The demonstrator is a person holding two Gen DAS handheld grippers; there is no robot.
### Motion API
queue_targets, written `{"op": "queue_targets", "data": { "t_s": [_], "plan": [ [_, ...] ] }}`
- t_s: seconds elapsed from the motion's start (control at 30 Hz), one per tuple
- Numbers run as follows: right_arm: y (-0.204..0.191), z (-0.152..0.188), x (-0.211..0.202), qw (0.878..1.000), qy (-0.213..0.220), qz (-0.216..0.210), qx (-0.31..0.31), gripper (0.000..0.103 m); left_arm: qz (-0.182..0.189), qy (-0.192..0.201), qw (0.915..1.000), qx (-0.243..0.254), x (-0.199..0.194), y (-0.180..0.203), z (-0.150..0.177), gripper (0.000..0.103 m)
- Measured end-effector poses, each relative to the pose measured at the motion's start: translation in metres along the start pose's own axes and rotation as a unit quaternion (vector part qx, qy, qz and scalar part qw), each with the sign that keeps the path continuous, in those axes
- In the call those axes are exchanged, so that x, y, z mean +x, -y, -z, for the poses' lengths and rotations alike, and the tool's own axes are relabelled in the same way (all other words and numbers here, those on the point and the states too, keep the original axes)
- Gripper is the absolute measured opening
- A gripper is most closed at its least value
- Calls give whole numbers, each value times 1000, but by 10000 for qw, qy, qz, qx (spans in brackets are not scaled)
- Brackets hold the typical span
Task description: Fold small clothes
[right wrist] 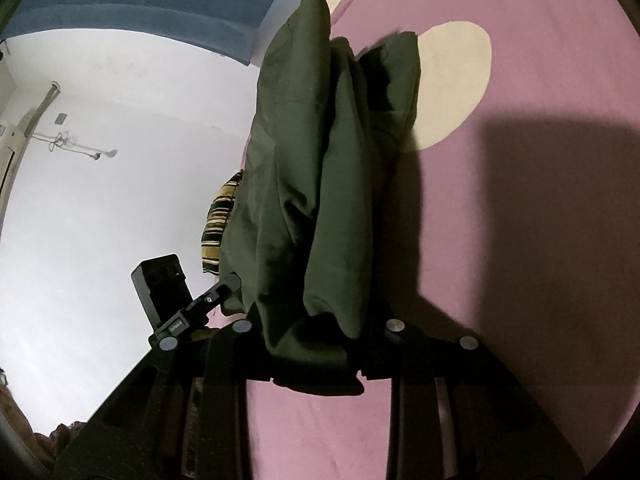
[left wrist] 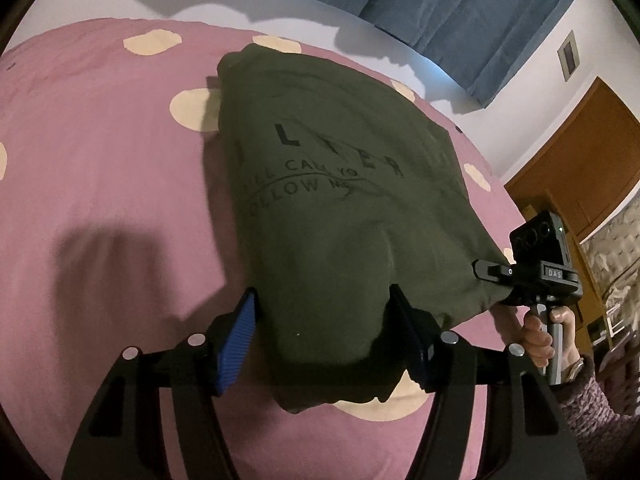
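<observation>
Bed (left wrist: 100, 184) comes first: its pink cover with cream dots carries everything here, and the green shirt (left wrist: 340, 184) lies across it with the printed side up, its far part resting on the cover and its near edge raised by the two grippers. The left gripper (left wrist: 324, 320) has the near left corner of the shirt between its jaws; the blue pads stand rather wide, with a thick bunch of cloth filling the space, and the pads seem to press it from both sides. The right gripper (right wrist: 316, 344) has its jaws nearly closed on the other near corner, and from its own view the cloth hangs as a folded bundle in front of it. A hand (left wrist: 544, 336) holds this tool at the right edge of the left view. I judge that the step in hand is to carry the near edge over to the far edge. To do it well, both corners should rise together and stay level, with the edge kept stretched between them, so the fold line comes straight. The left grip looks loose and bulky, so a slow move is safer.
</observation>
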State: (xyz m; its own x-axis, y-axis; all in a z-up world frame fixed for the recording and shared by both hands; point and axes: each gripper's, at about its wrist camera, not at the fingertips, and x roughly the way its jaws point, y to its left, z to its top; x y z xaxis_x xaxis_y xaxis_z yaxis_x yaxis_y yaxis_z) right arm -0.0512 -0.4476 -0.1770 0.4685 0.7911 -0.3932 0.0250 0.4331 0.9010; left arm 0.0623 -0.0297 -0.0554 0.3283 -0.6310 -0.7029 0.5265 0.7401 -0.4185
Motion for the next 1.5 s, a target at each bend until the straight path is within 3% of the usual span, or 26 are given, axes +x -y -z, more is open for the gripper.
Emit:
{"op": "queue_targets", "data": {
  "t_s": [0.27, 0.37, 0.47, 0.67, 0.83, 1.0, 1.2, 1.4, 1.5],
  "plan": [
    [-2, 0, 1, 9999, 73, -114, 22, 28, -78, 80, 9999, 40, -2, 4, 1, 68],
    [-4, 3, 1, 9998, 173, -117, 59, 32, -405, 206, 9988, 164, -6, 9, 3, 76],
    [-7, 9, -6, 9996, 293, -11, 42, 37, -711, 384, 9963, 290, -13, 20, 9, 76],
    [-16, 29, -24, 9983, 467, 333, -34, 51, -949, 491, 9941, 193, -25, 27, 17, 79],
    [-33, 46, -28, 9942, 565, 871, -294, 70, -1233, 476, 9910, 222, -32, 39, 29, 80],
    [-55, 62, -19, 9782, 730, 1830, -654, 77, -1633, 590, 9839, 430, -38, 56, 43, 80],
    [-75, 81, -5, 9523, 952, 2708, -1032, 87, -1861, 847, 9784, 304, -49, 65, 54, 84],
    [-86, 99, 7, 9228, 1015, 3412, -1476, 90, -2149, 1059, 9704, 310, -60, 76, 61, 84],
    [-88, 104, 10, 9147, 1072, 3577, -1543, 91, -2185, 1138, 9688, 255, -65, 80, 64, 85]
  ]
}}
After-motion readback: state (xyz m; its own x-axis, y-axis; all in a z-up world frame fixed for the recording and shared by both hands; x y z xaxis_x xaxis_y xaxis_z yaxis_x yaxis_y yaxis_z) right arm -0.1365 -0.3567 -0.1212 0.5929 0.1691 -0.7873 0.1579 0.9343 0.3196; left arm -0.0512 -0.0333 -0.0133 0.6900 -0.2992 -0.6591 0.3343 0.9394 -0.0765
